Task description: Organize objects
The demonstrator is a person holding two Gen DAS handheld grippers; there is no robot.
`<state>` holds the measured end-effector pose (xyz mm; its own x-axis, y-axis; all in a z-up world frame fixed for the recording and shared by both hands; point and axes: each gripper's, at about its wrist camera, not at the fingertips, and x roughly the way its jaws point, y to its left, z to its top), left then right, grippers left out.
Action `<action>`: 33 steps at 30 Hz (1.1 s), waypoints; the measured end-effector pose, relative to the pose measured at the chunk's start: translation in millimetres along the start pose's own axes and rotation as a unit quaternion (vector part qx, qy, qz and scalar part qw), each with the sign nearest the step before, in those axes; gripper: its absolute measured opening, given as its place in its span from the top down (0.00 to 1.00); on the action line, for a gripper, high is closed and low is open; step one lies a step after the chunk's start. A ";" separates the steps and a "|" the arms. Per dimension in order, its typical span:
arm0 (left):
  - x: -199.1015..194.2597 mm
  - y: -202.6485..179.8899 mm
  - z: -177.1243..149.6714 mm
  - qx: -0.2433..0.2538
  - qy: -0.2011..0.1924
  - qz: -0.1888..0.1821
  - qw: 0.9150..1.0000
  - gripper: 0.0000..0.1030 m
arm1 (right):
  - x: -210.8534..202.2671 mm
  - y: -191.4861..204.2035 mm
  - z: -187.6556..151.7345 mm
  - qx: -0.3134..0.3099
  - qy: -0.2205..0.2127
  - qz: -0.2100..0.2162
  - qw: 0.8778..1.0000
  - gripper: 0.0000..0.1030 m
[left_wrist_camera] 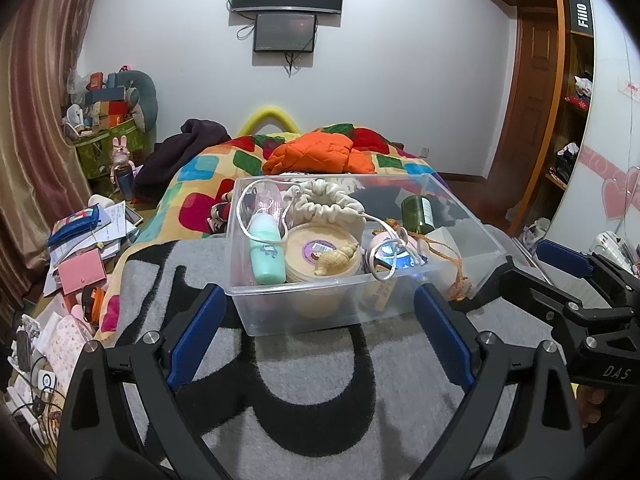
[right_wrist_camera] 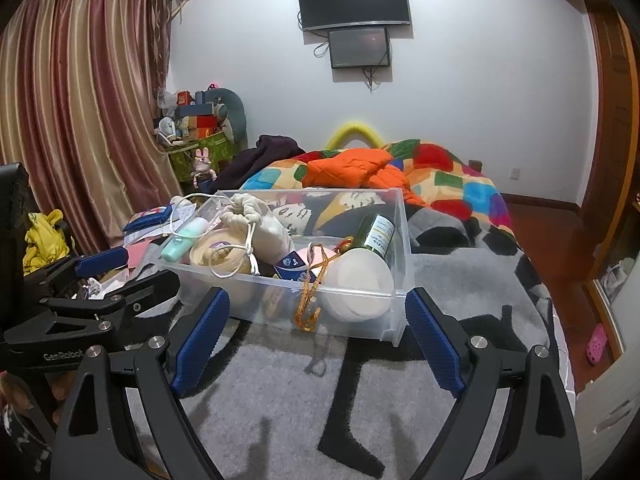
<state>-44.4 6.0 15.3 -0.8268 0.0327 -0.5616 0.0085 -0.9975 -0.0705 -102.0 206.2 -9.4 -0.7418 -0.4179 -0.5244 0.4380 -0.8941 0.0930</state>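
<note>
A clear plastic bin (left_wrist_camera: 472, 226) (right_wrist_camera: 402, 248) stands on the grey and black blanket on the bed. It holds a mint bottle (left_wrist_camera: 266, 254) (right_wrist_camera: 182, 244), a cream drawstring pouch (left_wrist_camera: 324, 204) (right_wrist_camera: 260, 224), a round tan tub (left_wrist_camera: 324, 252) with a shell (left_wrist_camera: 338, 258) on it, a green bottle (left_wrist_camera: 418, 210) (right_wrist_camera: 374, 234), a white lid (right_wrist_camera: 358, 276) and an orange cord (left_wrist_camera: 456, 268) (right_wrist_camera: 308, 300) that hangs over the rim. My left gripper (left_wrist_camera: 320, 324) is open and empty just before the bin. My right gripper (right_wrist_camera: 318, 328) is open and empty at the bin's near wall.
The right gripper shows in the left wrist view (left_wrist_camera: 568, 280), the left one in the right wrist view (right_wrist_camera: 100, 280). A patchwork quilt (left_wrist_camera: 192, 176) and an orange jacket (left_wrist_camera: 316, 152) lie behind the bin. Papers and boxes (left_wrist_camera: 84, 248) clutter the floor on the left. A wardrobe (left_wrist_camera: 572, 120) stands on the right.
</note>
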 end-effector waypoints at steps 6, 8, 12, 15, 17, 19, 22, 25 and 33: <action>0.7 0.2 -0.4 0.000 0.001 -0.003 1.000 0.07 | 0.4 0.0 -1.4 0.001 0.000 0.001 1.000 0.14; 0.9 0.0 -0.6 -0.001 0.001 -0.003 1.000 0.07 | 0.4 0.0 -1.4 0.001 0.000 0.000 1.000 0.14; 1.7 -0.9 -1.2 0.000 0.003 -0.005 1.000 0.07 | 0.2 0.2 -2.0 0.002 0.000 0.001 1.000 0.14; 2.0 -1.6 -1.7 0.000 0.004 -0.006 1.000 0.07 | 0.3 0.1 -2.1 0.002 0.000 0.001 1.000 0.14; 2.1 -2.2 -1.7 0.000 0.004 -0.007 1.000 0.07 | 0.3 -0.1 -1.8 0.002 0.000 0.001 1.000 0.14; 2.2 -2.3 -1.8 0.000 0.005 -0.007 1.000 0.07 | 0.2 0.3 -2.5 0.002 0.000 0.001 1.000 0.14; 2.3 -2.5 -1.9 0.000 0.005 -0.007 1.000 0.07 | -0.4 1.6 -3.9 0.004 0.000 0.001 1.000 0.14; 2.2 -2.3 -1.9 0.000 0.005 -0.007 1.000 0.07 | -0.4 1.5 -3.8 0.004 0.000 0.001 1.000 0.14; 4.1 -3.1 -3.8 0.001 0.011 -0.011 1.000 0.07 | -0.9 3.0 -4.4 0.005 0.000 0.003 1.000 0.14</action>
<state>-45.7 9.4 10.1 -0.8136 0.0557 -0.5788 -0.0105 -0.9966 -0.0811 -97.7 204.6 -12.3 -0.7398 -0.4228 -0.5234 0.4371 -0.8934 0.1039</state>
